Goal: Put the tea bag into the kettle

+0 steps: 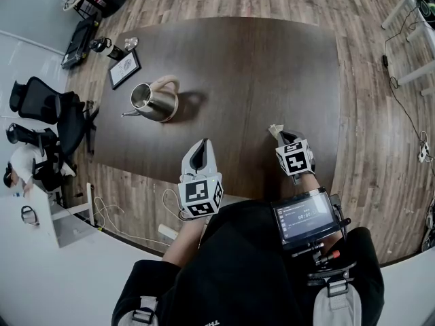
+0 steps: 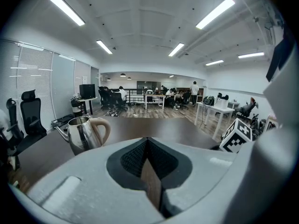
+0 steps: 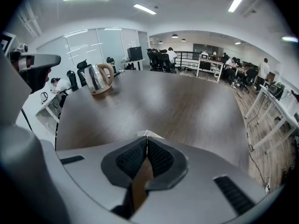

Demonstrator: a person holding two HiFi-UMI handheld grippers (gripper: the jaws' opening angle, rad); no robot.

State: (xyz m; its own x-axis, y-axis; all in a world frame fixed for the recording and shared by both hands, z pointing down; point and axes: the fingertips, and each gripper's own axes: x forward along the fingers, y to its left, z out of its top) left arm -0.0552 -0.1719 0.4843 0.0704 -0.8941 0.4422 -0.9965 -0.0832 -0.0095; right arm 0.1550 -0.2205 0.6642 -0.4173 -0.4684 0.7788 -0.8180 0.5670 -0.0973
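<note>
1. Wooden floor (image 1: 367,80) surrounds a dark brown table (image 1: 272,66), and office chairs (image 1: 41,107) are seen off its left side.
2. A steel kettle (image 1: 155,100) is stood upright on the left part of the table, top open. Its spout is turned left and its pale handle is toward the far side.
3. Beyond the kettle, near the far left corner, a dark frame (image 1: 125,68) is laid flat. What appears to be a bottle (image 1: 105,46) is just past it, though it is too small to be sure.
4. The left gripper (image 1: 200,145) is held over the near edge, well apart from the kettle. Its fingers are pressed together with nothing between them.
5. The right gripper (image 1: 284,136) is held further right and is tilted down at the table. Its fingers are clenched on the tea bag (image 1: 274,130), whose pale corner is seen poking out past the tips.
6. The tea bag is found at the near right part of the table, well apart from the kettle. Whether it touches the table cannot be told.
</note>
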